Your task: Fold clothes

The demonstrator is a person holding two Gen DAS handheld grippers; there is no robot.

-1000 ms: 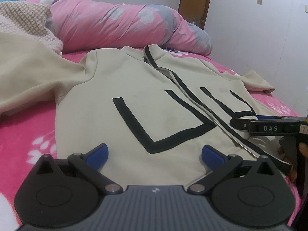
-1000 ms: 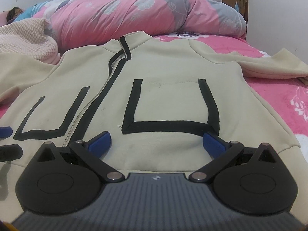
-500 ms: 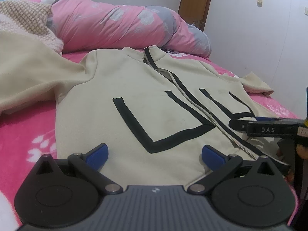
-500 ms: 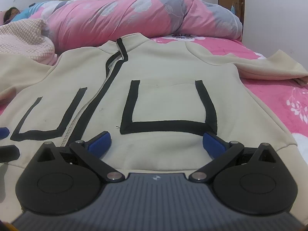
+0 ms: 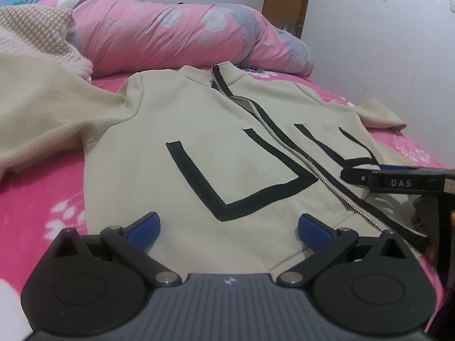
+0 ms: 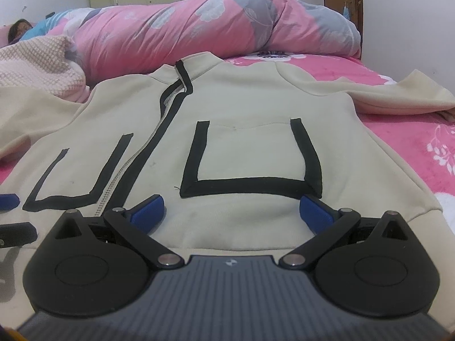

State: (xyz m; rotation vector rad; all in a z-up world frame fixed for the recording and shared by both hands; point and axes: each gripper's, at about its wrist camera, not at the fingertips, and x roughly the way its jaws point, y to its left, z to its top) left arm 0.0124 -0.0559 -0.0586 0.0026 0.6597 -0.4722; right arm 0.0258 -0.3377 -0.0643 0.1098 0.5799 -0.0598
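A cream zip-up jacket [image 5: 216, 147] with black U-shaped pocket trim lies flat, front up, on the pink bed, collar away from me. My left gripper [image 5: 229, 227] is open low over its hem, under the left pocket, nothing between the blue pads. The right gripper [image 6: 230, 213] is open too, at the hem below the right pocket [image 6: 250, 156] of the jacket [image 6: 256, 99]. In the left wrist view the right gripper [image 5: 378, 177] comes in from the right edge. One sleeve [image 5: 42, 119] spreads left, the other sleeve [image 6: 398, 96] right.
A rolled pink floral duvet [image 6: 216, 25] lies across the bed behind the collar. A knitted pink blanket [image 6: 37, 62] sits at the left, and a person [image 6: 20, 28] lies at the far left. White walls and a wooden door frame [image 5: 287, 2] stand behind. The pink sheet [image 6: 412, 147] shows at the right.
Both grippers have sunk a little and moved closer to the jacket's hem, so the jacket looks flatter. Both stay open.
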